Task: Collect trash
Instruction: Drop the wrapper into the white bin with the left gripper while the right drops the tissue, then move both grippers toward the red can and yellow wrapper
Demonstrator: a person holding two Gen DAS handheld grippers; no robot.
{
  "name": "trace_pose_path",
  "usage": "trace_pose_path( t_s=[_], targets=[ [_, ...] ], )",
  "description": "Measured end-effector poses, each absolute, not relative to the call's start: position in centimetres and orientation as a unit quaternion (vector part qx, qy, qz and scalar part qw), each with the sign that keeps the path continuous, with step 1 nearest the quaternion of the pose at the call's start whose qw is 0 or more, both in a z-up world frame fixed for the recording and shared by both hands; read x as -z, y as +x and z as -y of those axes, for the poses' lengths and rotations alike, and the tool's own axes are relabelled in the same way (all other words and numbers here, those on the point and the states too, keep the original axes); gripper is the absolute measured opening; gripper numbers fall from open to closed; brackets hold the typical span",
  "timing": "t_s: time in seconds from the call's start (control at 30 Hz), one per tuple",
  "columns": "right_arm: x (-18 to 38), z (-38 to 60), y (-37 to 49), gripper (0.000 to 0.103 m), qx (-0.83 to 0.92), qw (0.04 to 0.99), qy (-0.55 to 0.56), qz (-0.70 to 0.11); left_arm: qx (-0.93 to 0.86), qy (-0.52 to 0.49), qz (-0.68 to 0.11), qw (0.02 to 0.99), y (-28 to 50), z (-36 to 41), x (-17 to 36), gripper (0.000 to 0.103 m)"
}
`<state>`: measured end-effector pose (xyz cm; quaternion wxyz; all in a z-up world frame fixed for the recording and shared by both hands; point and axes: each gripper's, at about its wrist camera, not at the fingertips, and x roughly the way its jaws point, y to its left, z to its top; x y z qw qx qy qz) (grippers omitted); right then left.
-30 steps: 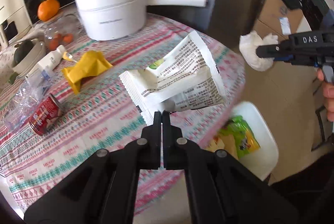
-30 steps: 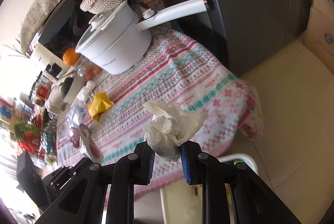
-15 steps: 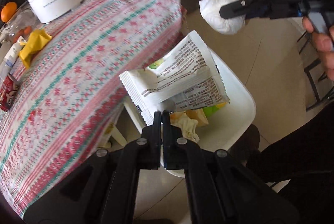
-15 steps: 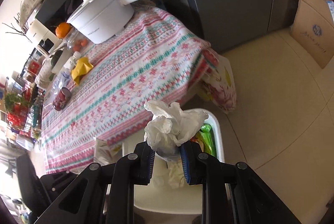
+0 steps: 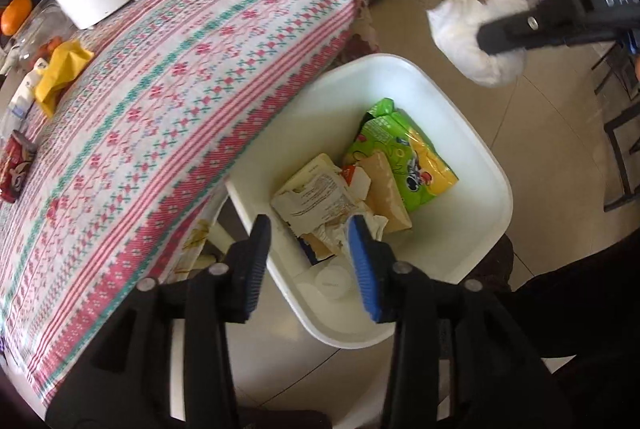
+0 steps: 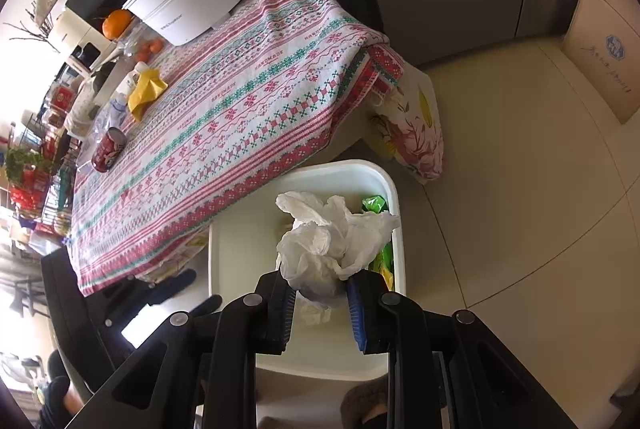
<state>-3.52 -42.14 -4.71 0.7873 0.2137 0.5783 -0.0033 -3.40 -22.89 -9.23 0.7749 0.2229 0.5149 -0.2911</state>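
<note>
Above the white bin (image 5: 472, 149) beside the worktop (image 5: 192, 77), our left claw (image 5: 310, 249) has just been opening; nothing sits between its parted jaws. Our right claw (image 6: 320, 295) pinches a crumpled white bag (image 6: 332, 241), jaws easing slightly apart, over the bin.

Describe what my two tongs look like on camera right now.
Both are matte black plastic with angular scissor-like arms and round silver pivot screws. The left tongs have ribbed pads, blue on the right finger. The right tongs have blue ribbed pads on both fingers, and white lettering "DA" shows on their body in the left view. No cables visible.
</note>
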Motion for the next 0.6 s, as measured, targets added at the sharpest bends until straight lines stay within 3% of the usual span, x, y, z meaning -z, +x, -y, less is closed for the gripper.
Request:
trace_pose_path(
  t_s=[0.1,0.2,0.23,0.6],
  targets=[
    [4.8,42.0,-3.7,0.031,-0.003,0.78,0.218,-0.587,0.276,0.223,-0.512,0.782,-3.2,22.1,8.0,0.062],
    [5.0,42.1,-3.3,0.064,-0.002,0.765,0.255,-0.592,0.259,0.218,-0.517,0.786,-2.5,21.1,7.3,0.07],
    [4.8,42.0,-3.0,0.066,0.0,0.764,0.261,-0.59,0.253,0.215,-0.519,0.788,-2.2,20.8,7.1,0.072],
    [2.7,37.3,2.2,0.074,0.027,0.782,0.233,-0.578,0.186,0.179,-0.544,0.798,5.3,15.3,5.6,0.08]
  ],
)
